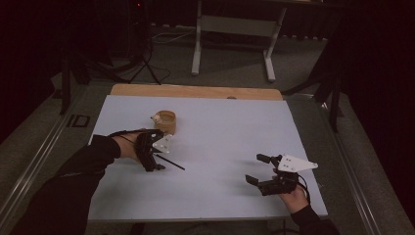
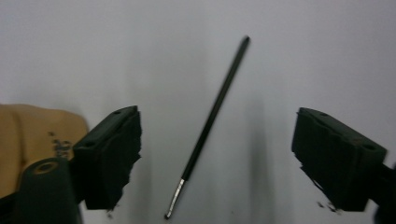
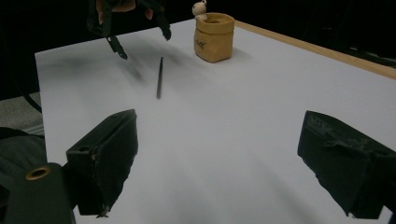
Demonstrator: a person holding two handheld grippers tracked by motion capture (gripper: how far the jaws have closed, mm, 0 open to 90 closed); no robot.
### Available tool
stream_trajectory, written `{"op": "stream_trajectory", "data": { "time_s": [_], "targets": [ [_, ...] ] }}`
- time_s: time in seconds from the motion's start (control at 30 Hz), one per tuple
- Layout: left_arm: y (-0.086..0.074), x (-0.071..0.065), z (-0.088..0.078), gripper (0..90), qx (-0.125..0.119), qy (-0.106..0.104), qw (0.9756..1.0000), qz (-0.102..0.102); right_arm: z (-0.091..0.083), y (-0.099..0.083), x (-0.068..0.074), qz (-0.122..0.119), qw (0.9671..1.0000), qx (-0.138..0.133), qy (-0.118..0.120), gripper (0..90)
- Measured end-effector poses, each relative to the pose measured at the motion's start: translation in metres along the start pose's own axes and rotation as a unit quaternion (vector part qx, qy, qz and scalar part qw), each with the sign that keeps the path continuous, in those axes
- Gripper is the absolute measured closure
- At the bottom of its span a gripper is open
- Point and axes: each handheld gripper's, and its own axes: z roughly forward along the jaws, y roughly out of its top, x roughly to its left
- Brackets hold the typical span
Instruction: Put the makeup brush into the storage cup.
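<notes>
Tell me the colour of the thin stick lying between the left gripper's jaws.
Black, with a short silvery metal tip at one end; the stick shows best in the left gripper view.

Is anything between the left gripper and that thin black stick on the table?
Nothing visible. The stick lies flat on bare table, right between the open jaws of the left gripper; the tan cup sits off to the side.
</notes>
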Motion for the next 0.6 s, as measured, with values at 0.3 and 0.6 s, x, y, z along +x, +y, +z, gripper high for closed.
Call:
{"op": "stream_trajectory", "data": {
  "time_s": [0.3, 0.6],
  "targets": [
    [-0.009, 0.007, 0.01, 33.6, 0.016, -0.012, 0.9997, 0.015, 0.0, 0.0, 0.0, 0.002, 1.0, 0.002, 0.002, 12.2],
    [-0.011, 0.013, 0.019, 53.8, 0.037, -0.019, 0.9981, 0.045, 0.001, -0.001, 0.0, 0.002, 1.0, 0.004, 0.003, 12.7]
  ]
}}
